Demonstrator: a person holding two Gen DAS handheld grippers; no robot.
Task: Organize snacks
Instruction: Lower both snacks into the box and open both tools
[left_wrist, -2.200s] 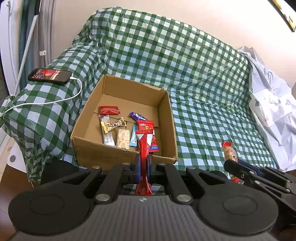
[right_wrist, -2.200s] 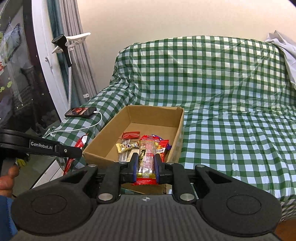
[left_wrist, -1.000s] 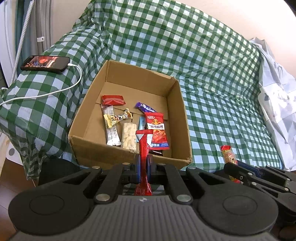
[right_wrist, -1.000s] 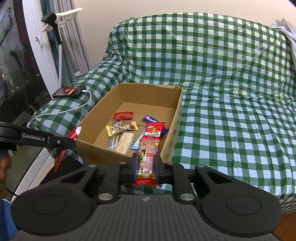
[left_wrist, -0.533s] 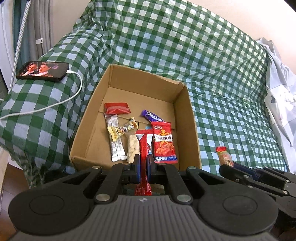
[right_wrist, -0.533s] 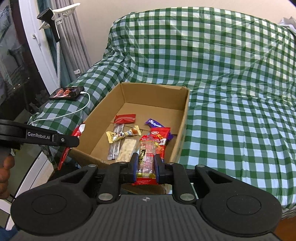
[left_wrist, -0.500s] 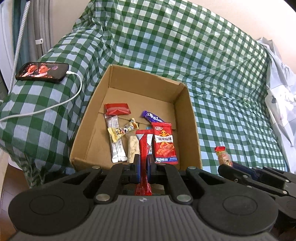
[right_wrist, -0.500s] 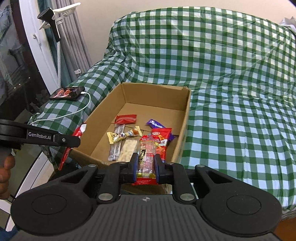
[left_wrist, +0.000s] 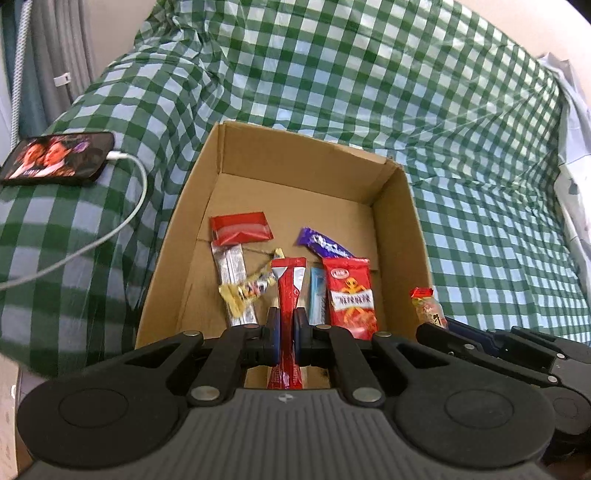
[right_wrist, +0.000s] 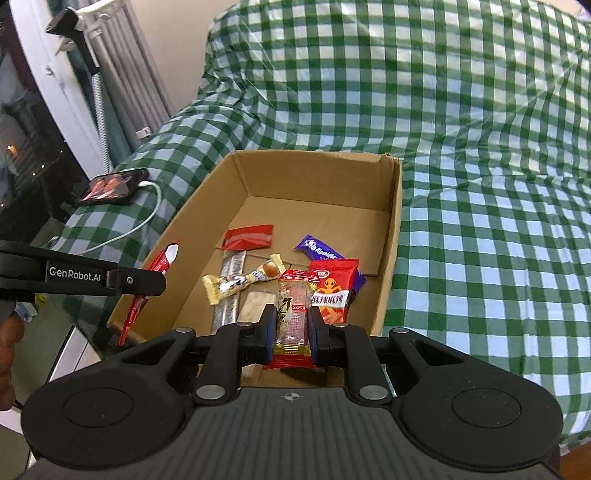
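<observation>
An open cardboard box (left_wrist: 400, 206) (right_wrist: 394, 236) stands on a green checked sofa and holds several snack packets, among them a red chip bag (left_wrist: 350, 295) (right_wrist: 330, 291), a purple bar (left_wrist: 325, 246) and a flat red packet (left_wrist: 241, 228). My left gripper (left_wrist: 286, 332) is shut on a slim red stick packet (left_wrist: 289, 291), held upright over the box's near edge. My right gripper (right_wrist: 291, 328) is shut on a clear snack bar with red ends (right_wrist: 294, 310), also above the near edge. In the right wrist view the left gripper (right_wrist: 140, 282) shows at the left with its red packet (right_wrist: 162, 260).
A phone (left_wrist: 55, 158) with a lit screen lies on the sofa arm at the left, a white cable (left_wrist: 122, 221) running from it. White cloth (left_wrist: 574, 155) lies at the far right of the sofa. A window frame and curtain (right_wrist: 74, 92) stand on the left.
Both grippers have moved forward and a little down toward the box, which now looms larger and closer. Each still holds its packet.
</observation>
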